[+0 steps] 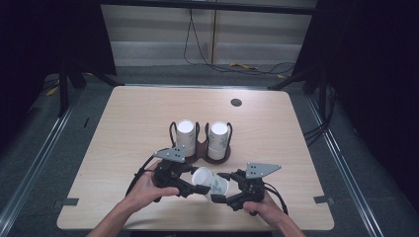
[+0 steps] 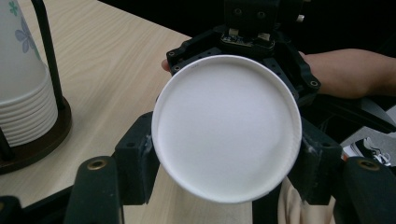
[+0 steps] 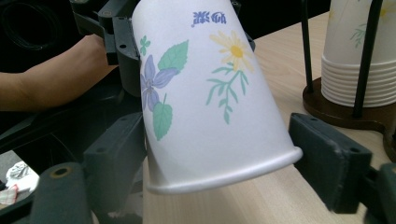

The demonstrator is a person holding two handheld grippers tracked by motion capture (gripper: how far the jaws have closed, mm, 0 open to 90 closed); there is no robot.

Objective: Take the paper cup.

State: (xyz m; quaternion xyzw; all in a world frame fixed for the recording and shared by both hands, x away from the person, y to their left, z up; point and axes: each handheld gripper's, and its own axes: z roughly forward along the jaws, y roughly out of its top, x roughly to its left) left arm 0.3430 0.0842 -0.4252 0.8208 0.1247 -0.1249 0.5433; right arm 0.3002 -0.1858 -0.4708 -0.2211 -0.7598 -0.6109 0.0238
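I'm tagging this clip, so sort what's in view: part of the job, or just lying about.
Part of the job:
paper cup
left gripper
right gripper
cup stacks
wooden cup rack

Just lying about:
floor cables
table's grommet hole

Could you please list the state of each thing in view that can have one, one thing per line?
paper cup: lying on its side in the air between the two grippers, its base end clamped.
left gripper: shut on the paper cup's base end.
right gripper: jaws astride the cup's rim end, a gap at one pad.
cup stacks: two, upside down in the holder.
cup holder: upright on the table.
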